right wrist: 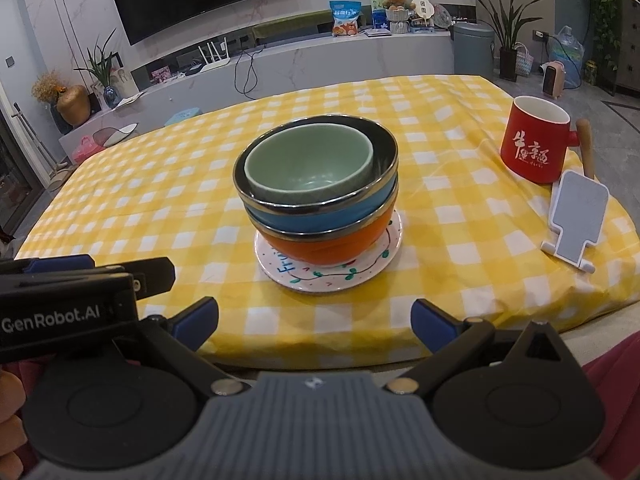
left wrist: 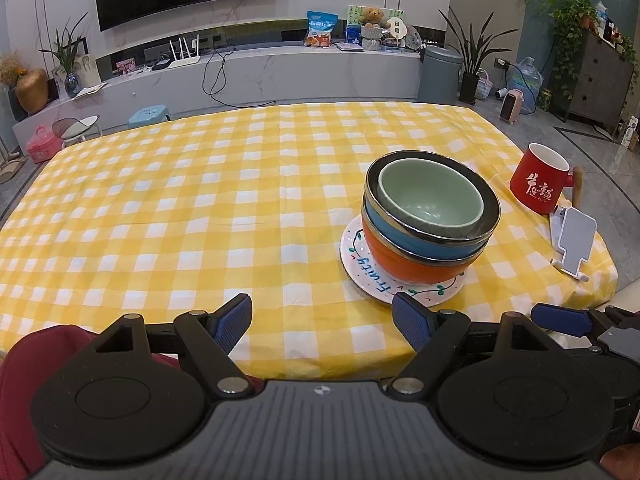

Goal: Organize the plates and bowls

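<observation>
On the plate (right wrist: 320, 278), 3 bowls (right wrist: 316, 184) are nested smallest-uppermost for stability (apparently finished), while the left gripper (left wrist: 322, 322) and right gripper (right wrist: 314, 324) are held spread, empty, near it.

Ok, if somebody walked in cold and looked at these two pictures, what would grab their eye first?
Most likely the stack of bowls: a green bowl nested in a blue bowl, that in an orange bowl, all on a white plate with painted lettering, on the yellow checked tablecloth. To its right stands a red mug beside a white phone stand. Both the left gripper and right gripper are open near the table's front edge.
</observation>
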A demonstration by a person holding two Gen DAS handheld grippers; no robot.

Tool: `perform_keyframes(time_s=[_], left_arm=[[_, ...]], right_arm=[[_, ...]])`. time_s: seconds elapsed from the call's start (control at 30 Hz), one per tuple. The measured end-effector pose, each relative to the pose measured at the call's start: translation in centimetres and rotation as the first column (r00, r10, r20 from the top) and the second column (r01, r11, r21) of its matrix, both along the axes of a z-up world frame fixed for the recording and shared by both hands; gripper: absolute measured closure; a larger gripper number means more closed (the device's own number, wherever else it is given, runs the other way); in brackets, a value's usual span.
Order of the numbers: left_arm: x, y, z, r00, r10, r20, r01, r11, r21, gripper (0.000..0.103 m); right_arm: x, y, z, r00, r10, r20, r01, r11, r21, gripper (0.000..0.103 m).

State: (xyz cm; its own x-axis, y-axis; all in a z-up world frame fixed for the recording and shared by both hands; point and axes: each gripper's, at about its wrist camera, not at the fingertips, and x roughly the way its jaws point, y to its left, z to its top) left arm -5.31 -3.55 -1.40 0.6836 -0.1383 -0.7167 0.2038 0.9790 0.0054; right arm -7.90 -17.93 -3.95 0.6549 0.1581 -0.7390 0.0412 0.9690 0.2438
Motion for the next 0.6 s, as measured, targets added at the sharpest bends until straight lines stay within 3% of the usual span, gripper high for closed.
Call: perform_keyframes(time_s=[0.6], left_arm=[[0.23,0.38,-0.31,1.000,0.004,-0.009,-0.004,1.000,0.009,0.010]], right_arm=[[0.00,0.22,-0.31,1.000,-0.005,-0.011,0.005,1.000,-0.001,0.003]])
